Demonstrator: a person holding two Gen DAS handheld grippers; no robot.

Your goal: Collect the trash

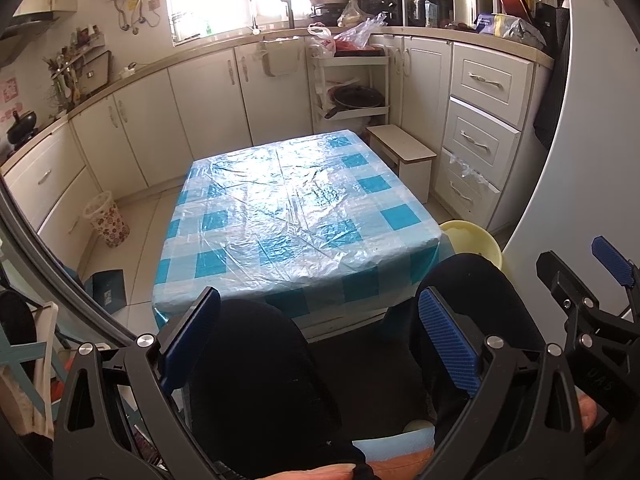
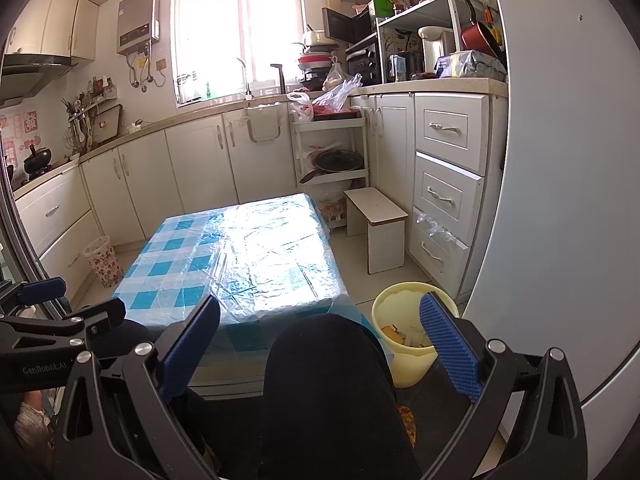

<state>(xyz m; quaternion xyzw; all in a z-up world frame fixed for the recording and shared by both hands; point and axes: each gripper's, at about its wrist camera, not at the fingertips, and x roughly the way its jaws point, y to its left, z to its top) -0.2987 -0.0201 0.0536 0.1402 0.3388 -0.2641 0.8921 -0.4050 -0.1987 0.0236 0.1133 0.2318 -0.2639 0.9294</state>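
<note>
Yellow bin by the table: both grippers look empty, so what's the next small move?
Probably none toward the table: its top shows no trash, the yellow bin already holds scraps, and both the left gripper and right gripper are open and empty. Pan to check the floor.

Black-framed left gripper (image 1: 320, 336) and right gripper (image 2: 320, 344), blue ribbed jaws, seemingly black trousers.

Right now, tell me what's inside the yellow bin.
The yellow bin holds some scraps, orange and pale pieces, lying low inside. The right gripper's finger covers part of the opening, and the bin's bottom is hidden.
</note>
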